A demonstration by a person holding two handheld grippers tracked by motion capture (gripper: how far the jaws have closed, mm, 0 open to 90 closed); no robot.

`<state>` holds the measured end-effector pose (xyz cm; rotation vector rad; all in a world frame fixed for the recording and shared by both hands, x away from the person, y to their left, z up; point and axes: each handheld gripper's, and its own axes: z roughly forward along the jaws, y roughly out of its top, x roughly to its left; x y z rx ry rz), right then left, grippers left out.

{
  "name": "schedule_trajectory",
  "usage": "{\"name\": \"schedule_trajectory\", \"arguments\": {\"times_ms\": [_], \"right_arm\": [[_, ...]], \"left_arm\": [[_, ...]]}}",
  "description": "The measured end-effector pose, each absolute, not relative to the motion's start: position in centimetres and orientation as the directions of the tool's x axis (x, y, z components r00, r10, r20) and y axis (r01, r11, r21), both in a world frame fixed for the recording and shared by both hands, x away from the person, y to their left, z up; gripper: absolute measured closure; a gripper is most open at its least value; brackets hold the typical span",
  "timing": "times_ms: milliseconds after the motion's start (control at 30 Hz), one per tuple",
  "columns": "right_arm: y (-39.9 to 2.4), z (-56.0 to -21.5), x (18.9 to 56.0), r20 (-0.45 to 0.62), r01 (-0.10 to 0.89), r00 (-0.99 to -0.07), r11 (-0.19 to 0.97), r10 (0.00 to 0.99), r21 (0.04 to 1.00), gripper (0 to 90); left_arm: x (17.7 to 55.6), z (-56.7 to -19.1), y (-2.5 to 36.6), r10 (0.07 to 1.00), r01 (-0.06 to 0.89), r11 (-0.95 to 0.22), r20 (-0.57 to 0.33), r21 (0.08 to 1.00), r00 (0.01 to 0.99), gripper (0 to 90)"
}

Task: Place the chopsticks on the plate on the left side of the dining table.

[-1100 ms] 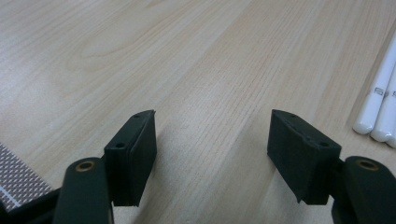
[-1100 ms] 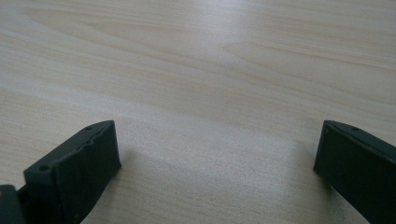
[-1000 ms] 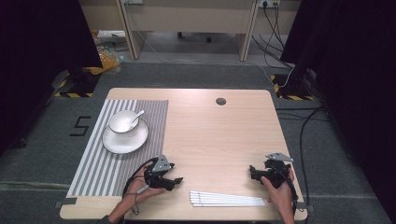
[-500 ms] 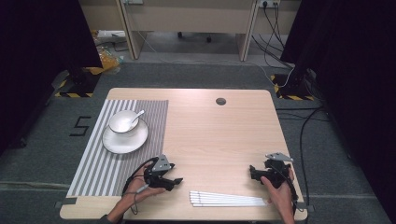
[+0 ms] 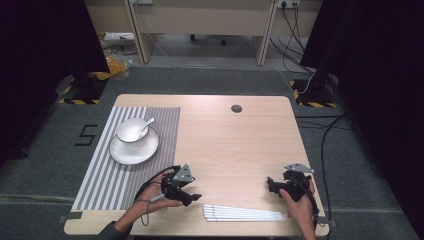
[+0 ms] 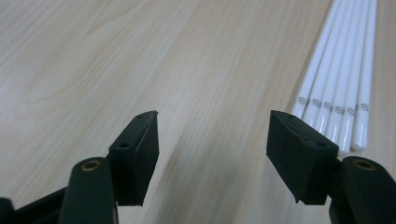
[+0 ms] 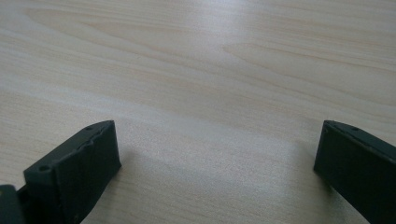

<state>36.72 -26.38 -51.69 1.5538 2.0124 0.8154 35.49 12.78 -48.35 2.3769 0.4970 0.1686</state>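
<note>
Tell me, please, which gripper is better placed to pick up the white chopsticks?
Probably the left gripper: its open jaws sit beside the chopsticks' ends. The right gripper faces bare table.

Both grippers black w/ grey 3-cornered plate on top: left gripper (image 5: 194, 198), right gripper (image 5: 270, 184). Jaws: flat rectangular black pads, small screw holes, brass-coloured rivets at base. Black cable loops off left one. Forearms bare.

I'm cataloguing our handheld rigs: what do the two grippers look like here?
Both are black. The left gripper and right gripper each carry a grey three-cornered plate on top and trail a black cable. Each claw has two flat, blocky black jaws with small screw holes.
</note>
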Motion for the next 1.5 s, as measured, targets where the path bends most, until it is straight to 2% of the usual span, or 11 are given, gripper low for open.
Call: {"name": "schedule_trajectory", "arguments": {"times_ms": [600, 933, 1267, 1500], "right_arm": [[-26.4, -51.7, 36.8, -0.008, 0.690, -0.255, 0.187, 0.967, 0.700, 0.2], [-26.4, -51.7, 36.8, -0.010, 0.687, -0.259, 0.191, 0.966, 0.701, 0.2], [-26.4, -51.7, 36.8, -0.009, 0.687, -0.259, 0.191, 0.966, 0.701, 0.3], [-26.5, -51.7, 36.8, -0.009, 0.686, -0.261, 0.192, 0.965, 0.701, 0.3]], "left_arm": [[35.4, -47.1, 7.5, 0.175, 0.132, -0.861, 0.043, 0.492, 0.984, 45.2], [35.5, -47.2, 5.9, 0.116, 0.088, -0.893, 0.037, 0.441, 0.992, 49.4], [35.7, -47.6, 5.4, 0.099, 0.079, -0.897, 0.022, 0.434, 0.995, 55.8], [35.5, -47.7, 5.1, 0.080, 0.065, -0.906, 0.019, 0.419, 0.997, 55.7]]}}
